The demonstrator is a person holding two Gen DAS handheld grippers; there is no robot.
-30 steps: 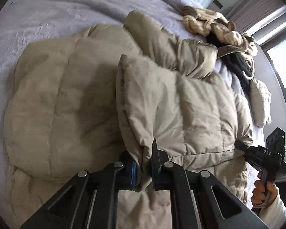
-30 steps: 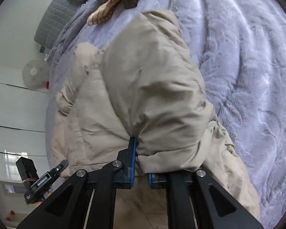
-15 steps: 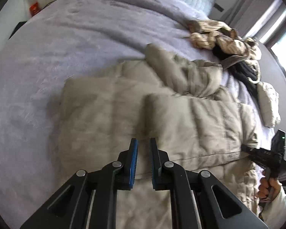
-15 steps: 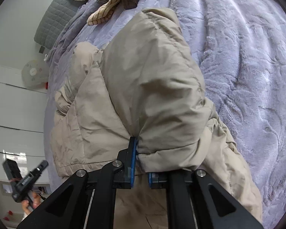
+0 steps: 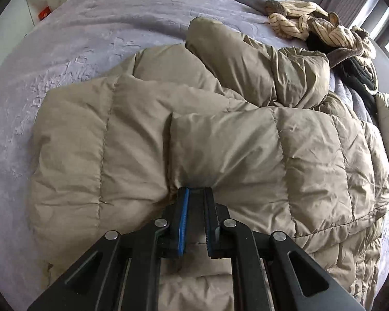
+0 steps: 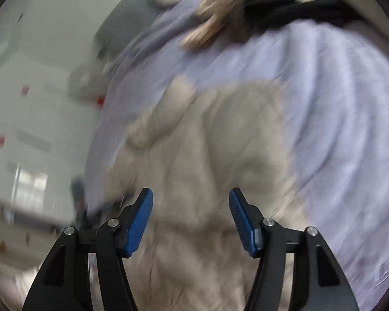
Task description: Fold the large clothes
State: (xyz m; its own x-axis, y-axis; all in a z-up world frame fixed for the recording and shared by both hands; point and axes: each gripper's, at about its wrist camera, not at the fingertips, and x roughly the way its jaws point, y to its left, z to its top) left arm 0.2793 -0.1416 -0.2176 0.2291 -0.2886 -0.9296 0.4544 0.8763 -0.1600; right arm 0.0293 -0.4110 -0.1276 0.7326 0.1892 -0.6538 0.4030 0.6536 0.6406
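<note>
Jaws of the left gripper [image 5: 194, 194] stand nearly closed, their tips pressed into a fold of the beige quilted puffer jacket [image 5: 220, 155] spread on the lilac bed cover [image 5: 103, 26]; the right gripper [image 6: 190, 202] has just been opening, with nothing between its jaws, above the jacket.
</note>
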